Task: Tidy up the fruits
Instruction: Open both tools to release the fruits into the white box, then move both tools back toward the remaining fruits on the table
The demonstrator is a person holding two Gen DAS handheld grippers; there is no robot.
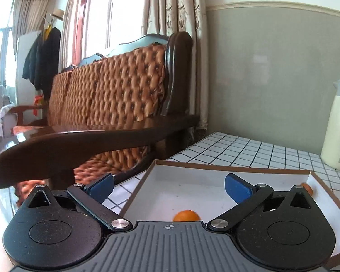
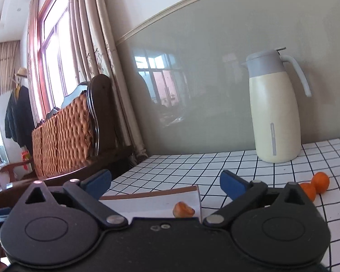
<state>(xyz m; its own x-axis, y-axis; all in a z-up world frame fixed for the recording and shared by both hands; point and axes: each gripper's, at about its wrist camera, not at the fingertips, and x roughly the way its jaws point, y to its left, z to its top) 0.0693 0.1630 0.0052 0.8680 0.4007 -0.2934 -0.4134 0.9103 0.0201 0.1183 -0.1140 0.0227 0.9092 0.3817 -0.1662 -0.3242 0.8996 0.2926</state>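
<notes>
Small round orange fruit (image 1: 186,215) lies in the shallow white cardboard box (image 1: 215,170) under my left gripper (image 1: 168,187). Both it and my right gripper (image 2: 165,184) gape wide, grasping nothing; a shrivelled orange piece (image 2: 183,209) rests in the box corner.

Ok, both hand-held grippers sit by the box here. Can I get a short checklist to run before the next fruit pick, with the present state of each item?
1. Left hand-held gripper open, nothing between the pads: ok.
2. Right hand-held gripper open, nothing held: ok.
3. Orange fruit lying inside the box: ok.
4. Shrivelled orange piece in the box corner: ok.
5. All fruit boxed: not ok, two oranges remain on the checked tablecloth.
6. Jug upright, away from the loose oranges: ok.
</notes>
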